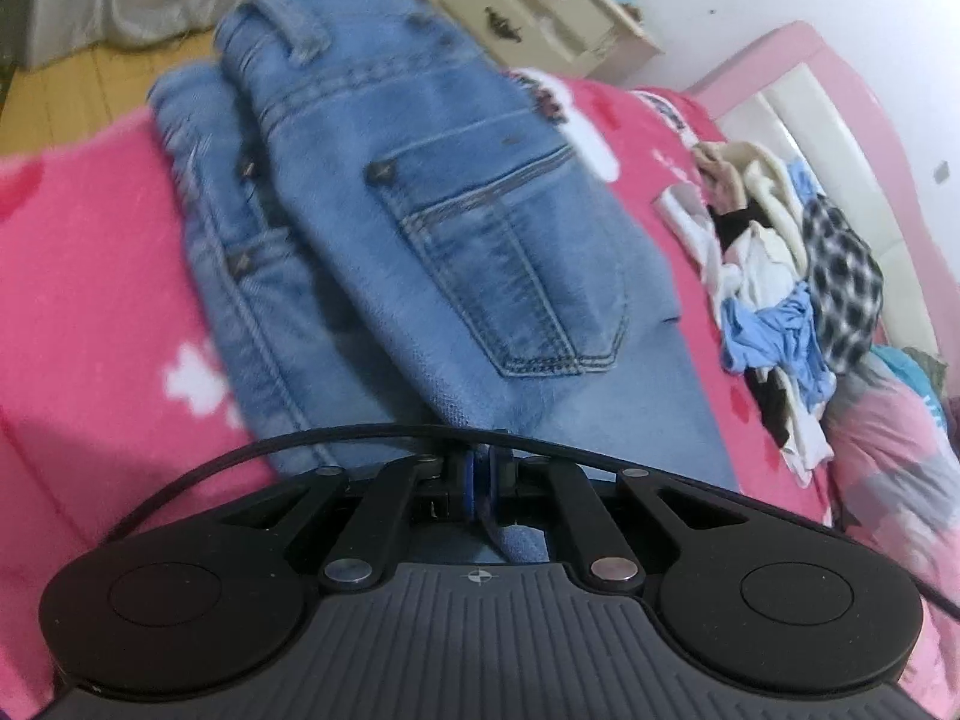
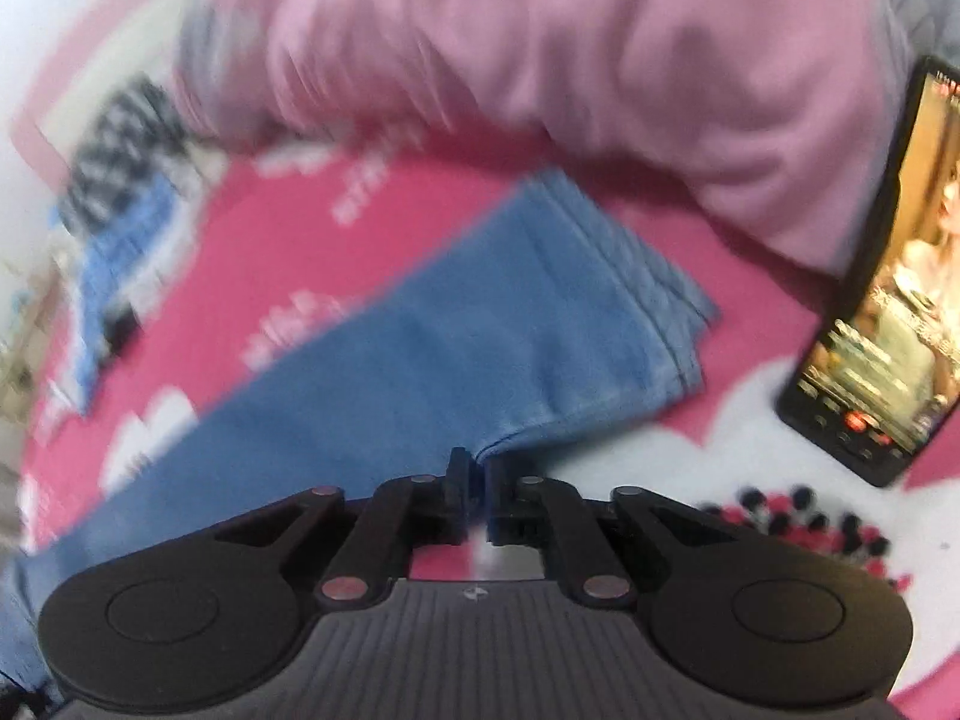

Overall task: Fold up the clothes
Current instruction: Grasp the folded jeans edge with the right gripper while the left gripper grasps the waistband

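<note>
The left gripper [image 1: 480, 480] was clenched on an edge of the jeans [image 1: 420, 228], blue cloth pinched between its pads. The right gripper [image 2: 477, 480] stood nearly closed at the edge of one leg, near the hem; denim met its tips, but blur hid whether the pads truly pressed it, so I cannot tell if it held. The jeans lay on the bed [image 1: 90, 240], spread over its pink blanket, waist and back pocket beyond the left gripper, the legs stretched flat past the right one toward the hem [image 2: 630, 282]. Denim like this looked thick, fairly heavy and limp, not slippery or fragile; it should crease where bent and drag on the fleece. Best holds seemed the stitched seams, waistband or hems, where layers stay together. Beside the hem lay a phone [image 2: 882, 276]. Farther up the bed from the jeans sat a pile [image 1: 780, 276] of unfolded clothes and a pink quilt [image 2: 540, 48].
</note>
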Available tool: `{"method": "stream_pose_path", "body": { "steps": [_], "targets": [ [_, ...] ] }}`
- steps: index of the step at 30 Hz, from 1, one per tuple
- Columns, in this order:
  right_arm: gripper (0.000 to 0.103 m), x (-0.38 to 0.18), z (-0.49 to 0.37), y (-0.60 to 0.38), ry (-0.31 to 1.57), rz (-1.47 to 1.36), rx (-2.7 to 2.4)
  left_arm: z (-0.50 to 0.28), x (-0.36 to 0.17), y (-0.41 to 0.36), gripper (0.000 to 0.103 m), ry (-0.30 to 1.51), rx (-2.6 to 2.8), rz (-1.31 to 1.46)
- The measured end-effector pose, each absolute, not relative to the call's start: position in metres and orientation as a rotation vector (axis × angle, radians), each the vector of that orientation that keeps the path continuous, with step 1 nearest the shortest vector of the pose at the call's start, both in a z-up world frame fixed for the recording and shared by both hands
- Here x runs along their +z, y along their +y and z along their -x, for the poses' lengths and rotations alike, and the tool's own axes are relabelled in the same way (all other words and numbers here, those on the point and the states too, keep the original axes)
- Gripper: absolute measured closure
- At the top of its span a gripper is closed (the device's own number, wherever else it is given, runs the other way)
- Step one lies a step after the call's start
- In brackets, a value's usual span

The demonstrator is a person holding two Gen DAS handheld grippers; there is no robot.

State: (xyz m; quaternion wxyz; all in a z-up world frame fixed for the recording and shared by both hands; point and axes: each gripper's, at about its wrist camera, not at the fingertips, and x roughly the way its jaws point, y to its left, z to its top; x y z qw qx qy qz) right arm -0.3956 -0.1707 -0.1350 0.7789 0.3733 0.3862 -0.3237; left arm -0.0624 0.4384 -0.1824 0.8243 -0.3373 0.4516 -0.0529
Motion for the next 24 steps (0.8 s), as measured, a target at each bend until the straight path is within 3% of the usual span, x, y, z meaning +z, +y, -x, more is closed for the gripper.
{"method": "stream_pose_path", "body": {
  "steps": [2,5,8,9,11,14,17,24],
  "targets": [
    [0.088,-0.123,0.395,-0.161,0.895,-0.669,-0.664,0.063,-0.179,0.442,0.095,0.963,-0.118,0.729],
    [0.088,-0.094,0.387,-0.136,0.960,-0.443,-0.489,0.068,-0.168,0.453,0.073,0.953,-0.127,0.721],
    [0.087,-0.066,0.347,-0.108,0.946,-0.315,-0.227,0.071,-0.160,0.469,0.066,0.922,-0.114,0.739],
    [0.080,-0.057,0.328,-0.096,0.921,-0.268,-0.134,0.071,-0.157,0.474,0.064,0.899,-0.103,0.742],
    [0.071,-0.044,0.281,-0.066,0.876,-0.183,0.070,0.071,-0.153,0.487,0.061,0.852,-0.073,0.748],
    [0.070,-0.034,0.220,-0.003,0.835,0.016,0.350,0.070,-0.152,0.507,0.061,0.805,-0.029,0.796],
    [0.063,-0.036,0.178,0.070,0.790,0.223,0.574,0.067,-0.150,0.524,0.060,0.759,0.030,0.825],
    [0.052,-0.082,0.148,0.207,0.696,0.614,0.806,0.053,-0.167,0.548,0.059,0.699,0.040,1.050]
  ]
}}
